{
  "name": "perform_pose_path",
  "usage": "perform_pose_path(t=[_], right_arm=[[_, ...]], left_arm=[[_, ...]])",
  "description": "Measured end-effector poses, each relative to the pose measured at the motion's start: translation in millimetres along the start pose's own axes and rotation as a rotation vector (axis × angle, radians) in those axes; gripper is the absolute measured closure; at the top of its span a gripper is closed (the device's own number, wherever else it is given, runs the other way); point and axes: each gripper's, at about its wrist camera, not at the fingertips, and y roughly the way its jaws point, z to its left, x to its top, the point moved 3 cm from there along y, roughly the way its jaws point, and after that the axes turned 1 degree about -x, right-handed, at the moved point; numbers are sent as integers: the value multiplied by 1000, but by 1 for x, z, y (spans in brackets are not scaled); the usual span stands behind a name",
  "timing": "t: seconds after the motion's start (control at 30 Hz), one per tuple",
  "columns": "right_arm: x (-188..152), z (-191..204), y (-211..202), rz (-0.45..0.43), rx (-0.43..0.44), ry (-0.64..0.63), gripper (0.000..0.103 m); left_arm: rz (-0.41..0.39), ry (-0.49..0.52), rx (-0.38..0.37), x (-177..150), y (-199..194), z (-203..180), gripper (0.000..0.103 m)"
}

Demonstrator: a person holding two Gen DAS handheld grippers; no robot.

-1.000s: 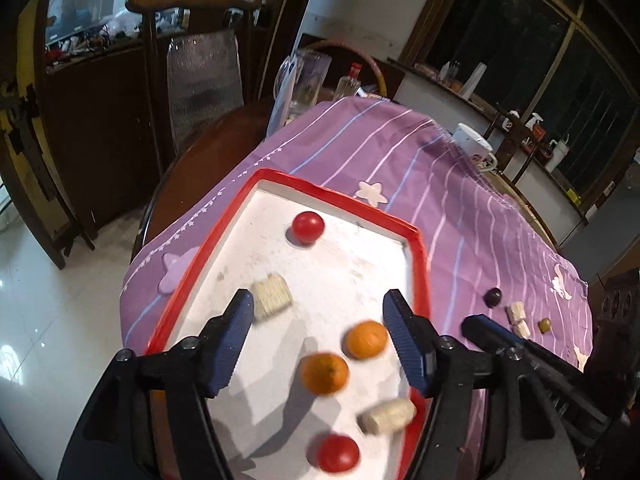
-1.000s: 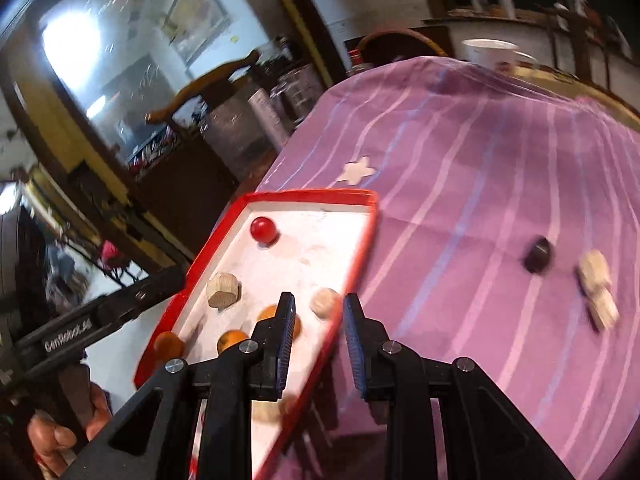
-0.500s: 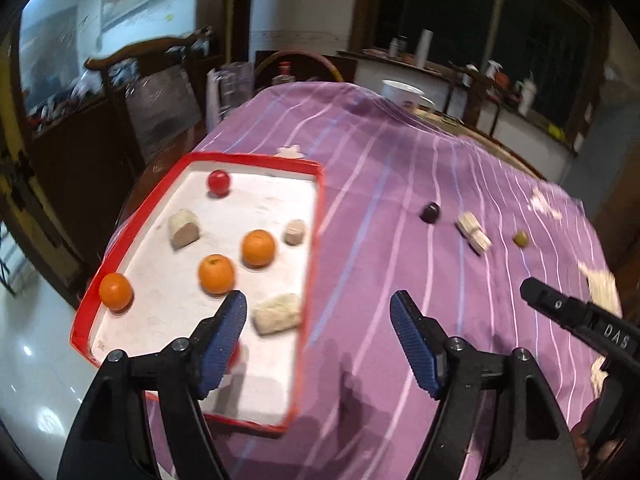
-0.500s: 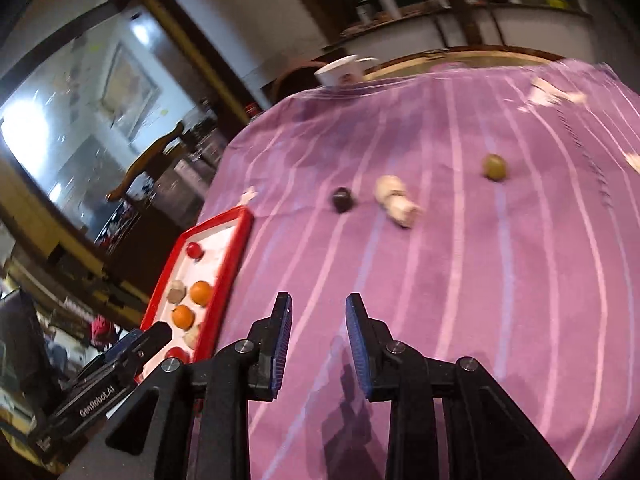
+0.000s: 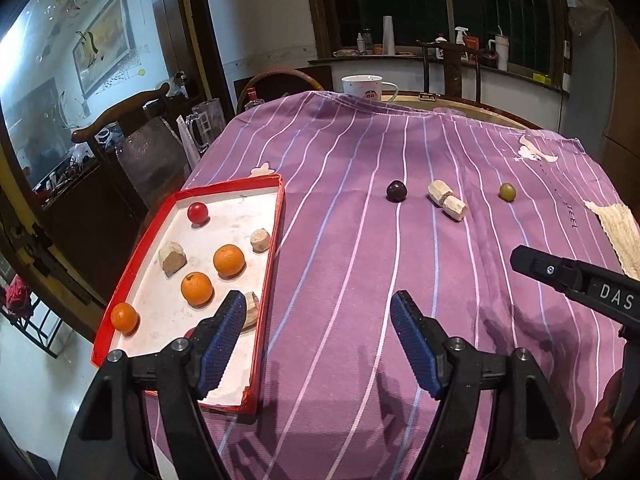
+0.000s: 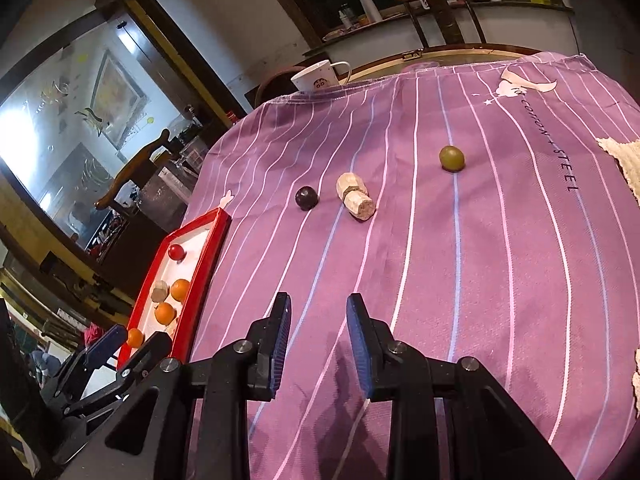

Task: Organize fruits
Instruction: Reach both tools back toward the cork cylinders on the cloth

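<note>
At the left, the red tray [image 5: 276, 216] is holding oranges and a red fruit. The left tool [image 5: 318, 342] is hanging spread and empty beside it. Ahead of the right tool [image 6: 318, 340] (narrowly parted, pinching nothing), the dark grape [image 6: 306, 197] is lying apart; it is probably needing wider jaws and a centred approach.

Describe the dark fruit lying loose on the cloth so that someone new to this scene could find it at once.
Start from the purple striped tablecloth and look past the red tray to a row of loose pieces. The dark fruit is the one nearest the tray, beside the pale chunks. It is small, round and almost black, unlike the green fruit at the far end.
</note>
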Motion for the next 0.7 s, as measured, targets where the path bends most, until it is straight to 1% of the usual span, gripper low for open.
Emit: perform_pose_path(t=[0.27, 0.7], right_arm=[[-7, 2, 12, 46, -7, 2, 71], [-13, 16, 22, 86, -26, -32, 71]], left_arm=[[11, -3, -11, -2, 4, 1, 29], [43, -16, -32, -9, 16, 10, 28]])
